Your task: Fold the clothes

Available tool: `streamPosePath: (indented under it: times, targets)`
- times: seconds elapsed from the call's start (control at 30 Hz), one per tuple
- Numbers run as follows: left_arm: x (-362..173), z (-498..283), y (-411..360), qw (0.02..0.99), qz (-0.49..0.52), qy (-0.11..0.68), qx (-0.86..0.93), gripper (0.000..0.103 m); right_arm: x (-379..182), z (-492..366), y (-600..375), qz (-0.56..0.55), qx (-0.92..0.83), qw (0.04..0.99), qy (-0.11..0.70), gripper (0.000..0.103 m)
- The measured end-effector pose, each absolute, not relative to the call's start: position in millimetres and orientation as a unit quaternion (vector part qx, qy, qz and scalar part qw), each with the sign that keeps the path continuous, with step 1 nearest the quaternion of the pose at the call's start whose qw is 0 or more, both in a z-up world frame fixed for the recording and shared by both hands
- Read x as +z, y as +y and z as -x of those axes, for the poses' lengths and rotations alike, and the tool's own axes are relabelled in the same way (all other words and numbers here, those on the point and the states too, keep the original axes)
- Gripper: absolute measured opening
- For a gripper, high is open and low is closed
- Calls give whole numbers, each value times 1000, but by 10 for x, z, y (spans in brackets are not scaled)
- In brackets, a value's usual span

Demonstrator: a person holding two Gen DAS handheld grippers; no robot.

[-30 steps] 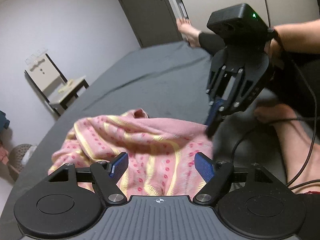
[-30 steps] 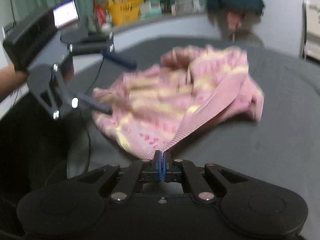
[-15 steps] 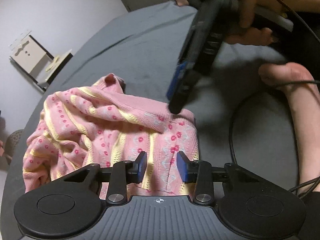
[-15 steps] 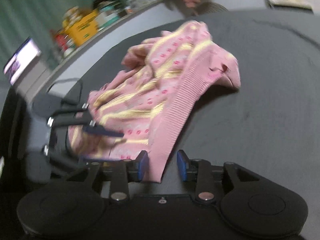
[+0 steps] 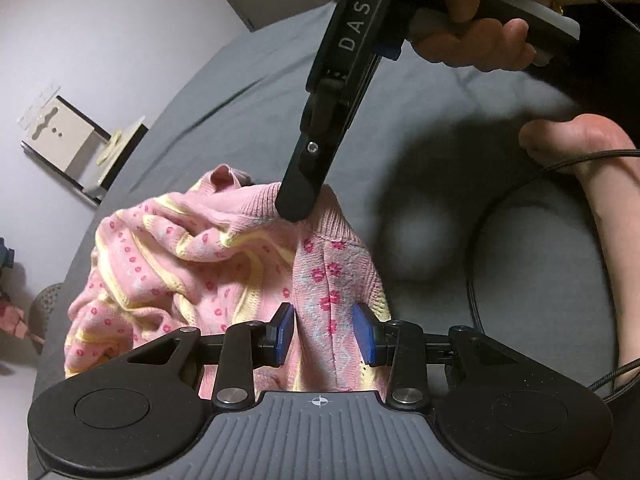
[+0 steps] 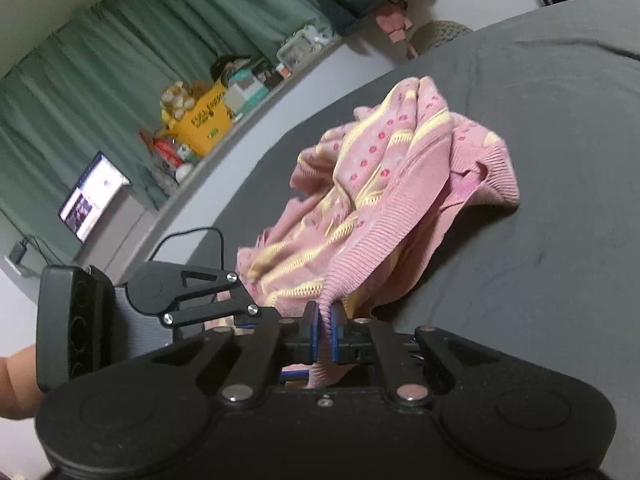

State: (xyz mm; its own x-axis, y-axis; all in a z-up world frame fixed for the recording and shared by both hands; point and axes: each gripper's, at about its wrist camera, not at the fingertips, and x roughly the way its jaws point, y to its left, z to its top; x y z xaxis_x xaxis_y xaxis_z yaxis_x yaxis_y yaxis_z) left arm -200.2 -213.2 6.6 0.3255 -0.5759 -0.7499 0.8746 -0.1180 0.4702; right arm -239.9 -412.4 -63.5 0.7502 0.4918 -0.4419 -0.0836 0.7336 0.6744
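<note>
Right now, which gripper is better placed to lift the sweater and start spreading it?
Right. The right gripper is already shut on the ribbed hem of the pink sweater, so it can lift at once. The left gripper is open, its pads straddling a fold without pinching; it would likely need to close first.

I see big grey bed sheet point(image 5: 248, 80). Pale wall point(image 5: 100, 20) at 10 o'clock, small chair point(image 5: 76, 140) by it. Green curtains point(image 6: 120, 80) at 11 o'clock, messy shelf point(image 6: 248, 92), glowing screen point(image 6: 92, 196).
</note>
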Motion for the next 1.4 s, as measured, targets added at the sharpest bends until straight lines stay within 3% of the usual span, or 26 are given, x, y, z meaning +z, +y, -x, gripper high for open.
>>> streamPosePath:
  times: [0.1,0.2,0.4,0.43,0.47,0.5,0.63,0.7,0.73,0.77,0.8,1.2,1.37,1.4]
  targets:
    - [45,2010,-2155,645,-501,152,-557,38,-621,2402,-4142,-328,164,878,306,7]
    - [42,2021,-2183,647,-497,164,-555,22,-602,2400,-4153,-330,167,880,298,7]
    - [18,2009,-2227,646,-503,174,-547,23,-600,2384,-4161,-319,141,884,310,8]
    - [31,2012,-2231,646,-502,179,-546,23,-614,2376,-4164,-312,127,885,321,13]
    - [44,2015,-2234,646,-502,183,-546,23,-646,2360,-4168,-307,117,882,337,26]
    - [56,2019,-2236,646,-501,187,-545,24,-683,2343,-4172,-306,110,878,351,33]
    - [62,2030,-2215,650,-502,175,-542,44,-862,2256,-4149,-328,117,855,384,34]
    - [67,2030,-2220,649,-498,177,-547,45,-918,2203,-4114,-331,126,850,389,31]
    - [70,2029,-2223,649,-495,179,-549,45,-939,2176,-4092,-331,130,850,390,26]
    - [79,2029,-2229,649,-491,179,-552,45,-955,2156,-4077,-331,134,849,389,11]
    - [88,2030,-2232,650,-488,177,-555,45,-954,2156,-4083,-332,137,850,385,8]
    - [131,2055,-2156,663,-474,155,-558,44,-700,2367,-4170,-345,162,868,319,7]
    - [102,2059,-2163,660,-478,158,-558,36,-676,2364,-4188,-350,173,868,308,6]
    - [94,2058,-2169,659,-478,160,-558,30,-671,2365,-4187,-351,176,868,305,6]
